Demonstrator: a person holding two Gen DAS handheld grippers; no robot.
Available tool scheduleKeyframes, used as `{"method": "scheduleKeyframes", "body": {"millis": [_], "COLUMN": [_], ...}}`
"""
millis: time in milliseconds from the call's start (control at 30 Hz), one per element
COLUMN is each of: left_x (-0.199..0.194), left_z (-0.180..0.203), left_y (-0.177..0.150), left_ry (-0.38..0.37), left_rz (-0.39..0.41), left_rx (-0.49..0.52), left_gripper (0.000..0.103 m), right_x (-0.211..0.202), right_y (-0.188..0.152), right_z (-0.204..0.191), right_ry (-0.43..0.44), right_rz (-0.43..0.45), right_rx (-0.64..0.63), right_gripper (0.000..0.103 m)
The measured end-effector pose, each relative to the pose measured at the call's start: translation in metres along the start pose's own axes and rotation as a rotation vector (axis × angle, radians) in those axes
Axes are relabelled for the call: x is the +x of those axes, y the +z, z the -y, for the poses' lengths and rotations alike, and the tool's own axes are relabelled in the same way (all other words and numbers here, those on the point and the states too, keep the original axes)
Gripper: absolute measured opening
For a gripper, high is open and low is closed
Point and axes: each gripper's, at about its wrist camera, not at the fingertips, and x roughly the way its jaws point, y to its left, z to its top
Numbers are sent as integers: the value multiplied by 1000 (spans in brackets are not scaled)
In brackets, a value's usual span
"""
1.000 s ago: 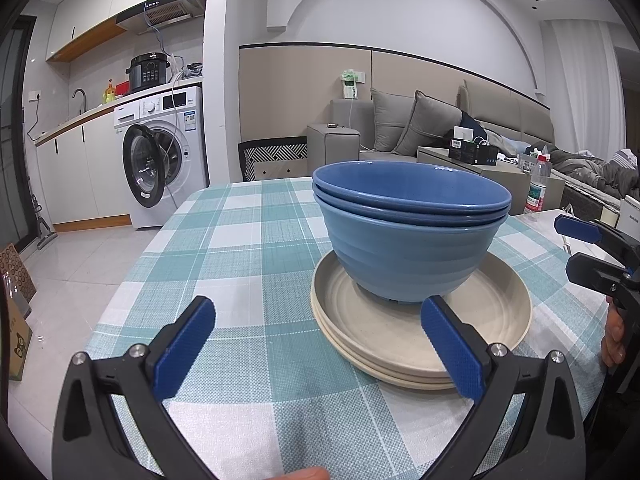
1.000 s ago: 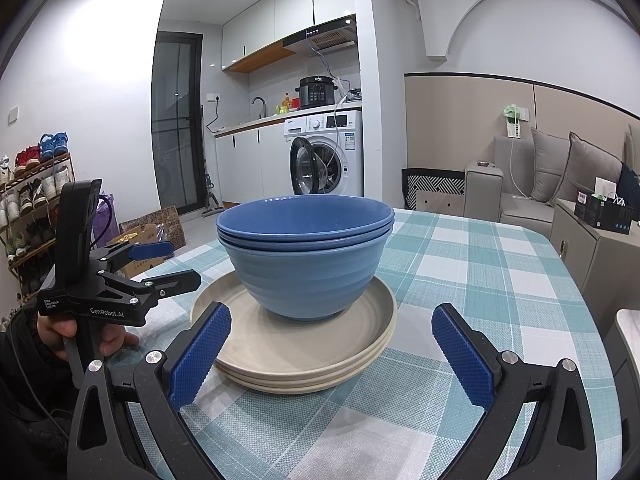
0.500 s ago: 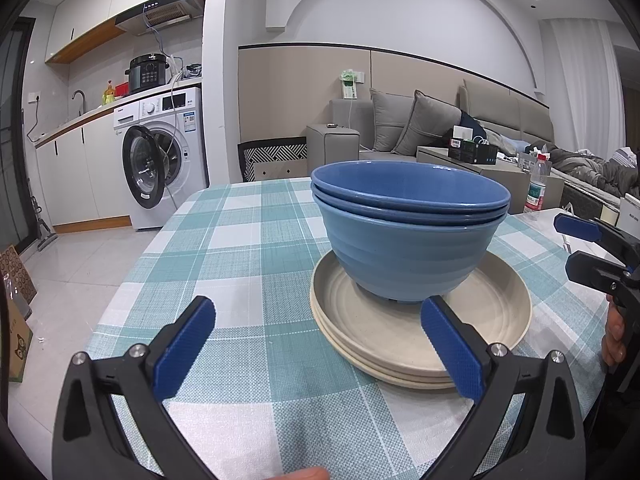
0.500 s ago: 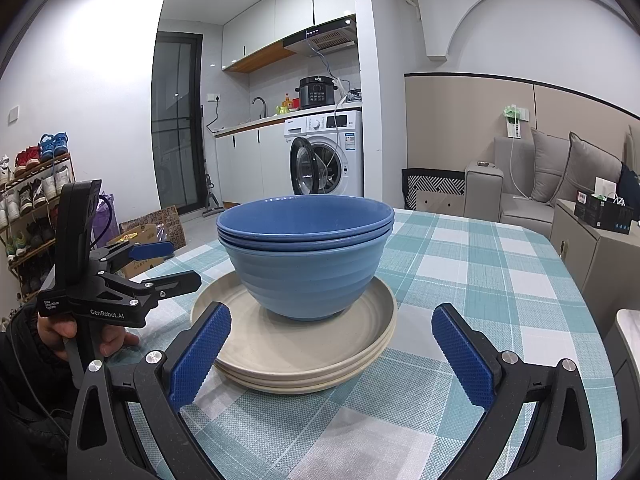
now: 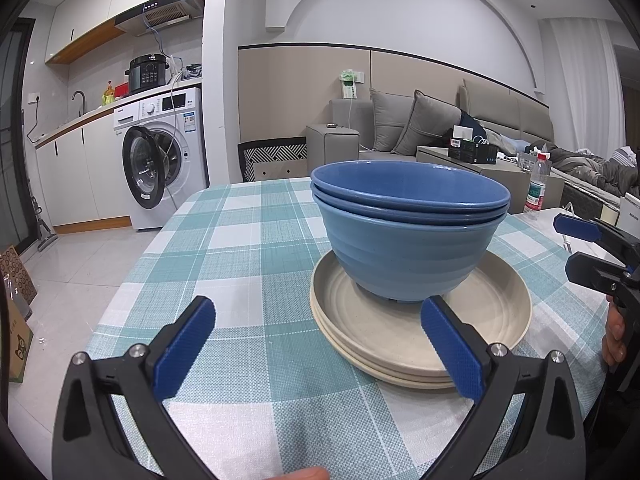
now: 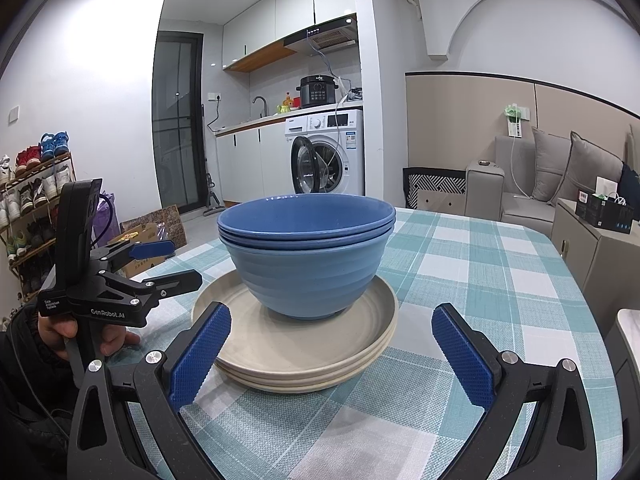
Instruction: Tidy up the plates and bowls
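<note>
Both claws spread wide, empty — left claw (image 5: 318, 336), right claw (image 6: 330, 344). Nested bowls (image 6: 306, 248) sit on stacked plates (image 6: 296, 344), checked counter (image 6: 472, 280). Only right view shows shoe rack (image 6: 28, 184).

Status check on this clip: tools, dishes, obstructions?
Left tool open, right tool open, both empty. Blue bowls nested on stacked beige plates. Nothing blocking.

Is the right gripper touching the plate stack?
Apart. The left wrist view shows the right gripper beside the plate stack, with checked tablecloth visible between them.
</note>
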Motion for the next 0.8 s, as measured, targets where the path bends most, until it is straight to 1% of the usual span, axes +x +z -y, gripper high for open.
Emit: {"method": "scheduleKeyframes", "body": {"millis": [800], "left_x": [1], "left_z": [-2], "left_y": [1], "left_ry": [-4], "left_rz": [-3], "left_rx": [0], "left_gripper": [103], "right_x": [0], "right_y": [2], "right_z": [0], "right_ry": [0], "right_rz": [1], "right_rx": [2], "right_gripper": [102]}}
